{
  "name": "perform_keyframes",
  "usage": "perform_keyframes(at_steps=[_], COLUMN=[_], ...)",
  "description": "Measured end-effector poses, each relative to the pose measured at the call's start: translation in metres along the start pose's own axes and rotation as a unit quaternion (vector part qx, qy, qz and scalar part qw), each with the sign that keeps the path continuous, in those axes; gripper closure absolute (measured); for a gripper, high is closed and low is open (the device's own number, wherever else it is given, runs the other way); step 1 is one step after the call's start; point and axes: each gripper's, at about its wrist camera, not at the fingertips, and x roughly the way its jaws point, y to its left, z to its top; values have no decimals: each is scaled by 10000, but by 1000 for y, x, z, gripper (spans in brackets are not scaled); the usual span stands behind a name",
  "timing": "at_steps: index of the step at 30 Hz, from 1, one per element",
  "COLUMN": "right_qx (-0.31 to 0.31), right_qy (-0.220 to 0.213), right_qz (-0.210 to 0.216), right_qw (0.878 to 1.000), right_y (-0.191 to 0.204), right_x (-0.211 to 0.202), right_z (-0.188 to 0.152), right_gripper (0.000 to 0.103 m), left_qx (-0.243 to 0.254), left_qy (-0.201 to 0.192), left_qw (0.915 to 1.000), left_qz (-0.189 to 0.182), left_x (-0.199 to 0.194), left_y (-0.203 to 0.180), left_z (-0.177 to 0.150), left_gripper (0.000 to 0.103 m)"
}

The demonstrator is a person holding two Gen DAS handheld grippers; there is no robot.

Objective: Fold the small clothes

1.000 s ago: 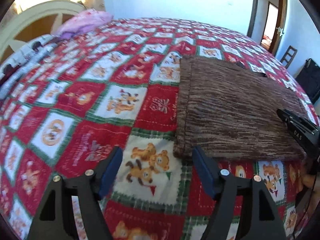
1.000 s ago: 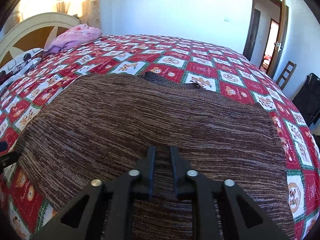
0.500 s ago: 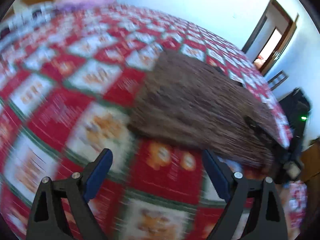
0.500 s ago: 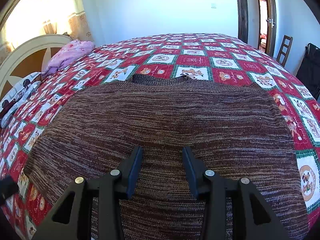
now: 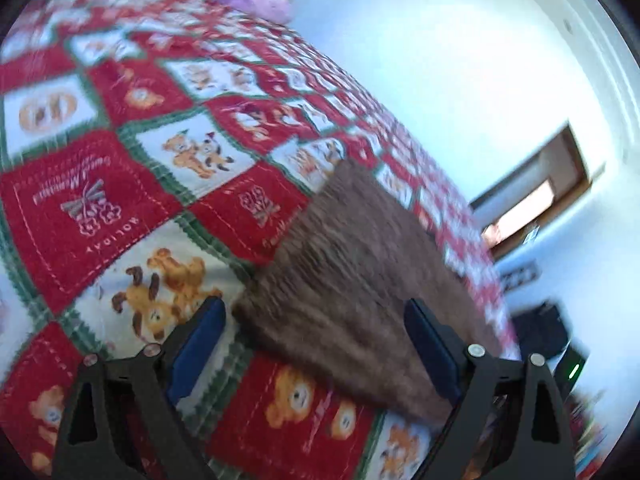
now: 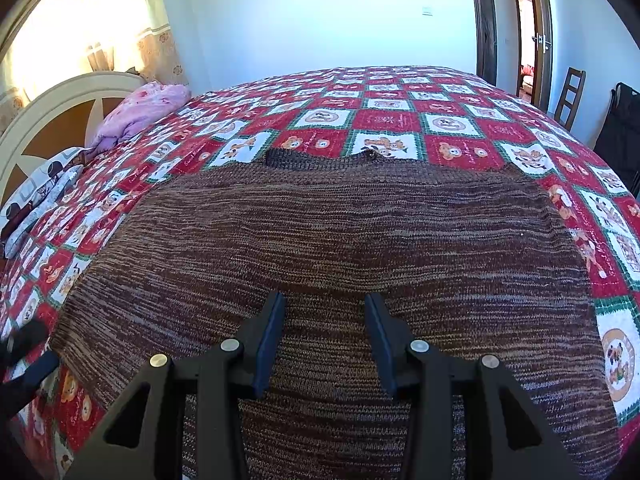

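A brown knitted sweater [image 6: 340, 240] lies flat on a red, white and green patchwork quilt [image 6: 384, 120], its dark collar [image 6: 296, 160] at the far side. My right gripper [image 6: 325, 308] is open and empty just above the sweater's near middle. My left gripper [image 5: 316, 320] is wide open and empty, tilted, with the sweater's near left corner [image 5: 264, 312] between its fingers in the blurred left wrist view. The left gripper also shows at the lower left edge of the right wrist view [image 6: 24, 356].
A pink garment [image 6: 140, 108] and a patterned pillow [image 6: 40, 188] lie by the cream headboard [image 6: 52, 108] at the left. An open door [image 6: 528, 40], a wooden chair [image 6: 570, 96] and a dark object [image 6: 620, 128] stand at the right beyond the bed.
My right gripper has opened from shut and lifted off the sweater. My left gripper has swung and tilted, now framing the sweater's left corner.
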Motion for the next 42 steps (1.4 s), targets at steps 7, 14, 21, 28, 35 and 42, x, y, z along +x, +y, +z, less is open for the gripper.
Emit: perform_keyframes(at_steps=[7, 14, 21, 28, 35, 42], right_qx=[1, -16, -31, -35, -73, -530], right_qy=[2, 2, -2, -3, -16, -13], right_qz=[11, -3, -15, -18, -66, -79], right_qw=[10000, 10000, 10000, 10000, 10000, 9986], right_y=[0, 1, 1, 1, 2, 36], right_x=[0, 0, 1, 1, 1, -5], right_z=[0, 0, 0, -1, -1, 20], right_gripper=[60, 60, 60, 60, 60, 97], left_qx=[343, -99, 319, -220, -37, -108], left_qy=[102, -36, -81, 89, 82, 108], left_qw=[9986, 9996, 9994, 9992, 9991, 9986], left_qz=[-381, -275, -85, -337, -411, -512], left_x=[8, 7, 6, 18, 10, 10], left_y=[-17, -2, -9, 9, 14, 17], left_z=[-9, -2, -13, 0, -7, -6], left_gripper=[39, 39, 39, 92, 89, 89])
